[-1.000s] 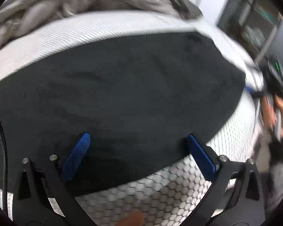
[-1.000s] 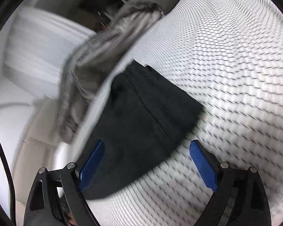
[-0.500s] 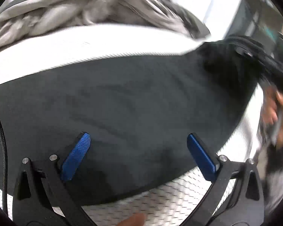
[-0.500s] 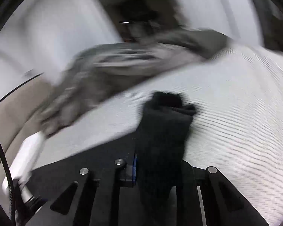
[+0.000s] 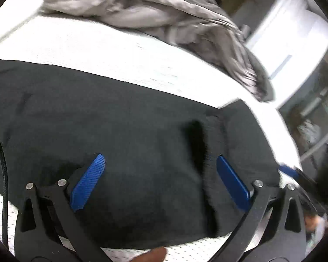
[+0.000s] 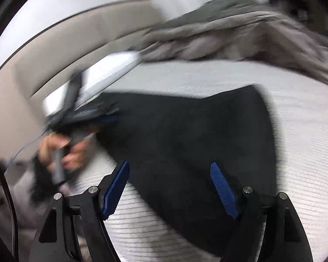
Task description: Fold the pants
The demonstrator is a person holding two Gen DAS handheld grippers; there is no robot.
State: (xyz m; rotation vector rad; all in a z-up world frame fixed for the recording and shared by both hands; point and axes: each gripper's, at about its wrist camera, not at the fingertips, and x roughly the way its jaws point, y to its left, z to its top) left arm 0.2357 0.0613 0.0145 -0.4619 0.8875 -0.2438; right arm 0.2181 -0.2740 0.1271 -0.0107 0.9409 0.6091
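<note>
Across the lower two thirds of the left wrist view lie the black pants (image 5: 129, 135), spread flat on a white mattress (image 5: 111, 50) with a fine woven pattern, and toward the right of the frame one end of them has been laid back over the rest, so that a darker crease and a doubled layer show near the right blue pad. At the top of that frame a rumpled grey blanket (image 5: 155, 15) trails off toward the upper right, well apart from the pants. Both tools stand empty: the left gripper (image 5: 159, 181) has its jaws spread wide above the cloth with nothing between them, and the right gripper (image 6: 170, 187) is likewise spread, its jaws having just been opening, with the dark fabric below and beyond them but not pinched. In the right wrist view the pants fill the centre, their far corner reaching toward the upper right of the frame, while at the left edge a hand (image 6: 61, 150) grasps the other tool's handle; that region is badly blurred. My reading is that a first fold has just been let go and the step in hand is the move to fresh grip points. The next move seems to call for both tools to come down on one free edge of the doubled cloth, each pinching through all layers at a corner, so the end can be carried over evenly; a pinch that catches only the top layer would likely drag the fold open.
</note>
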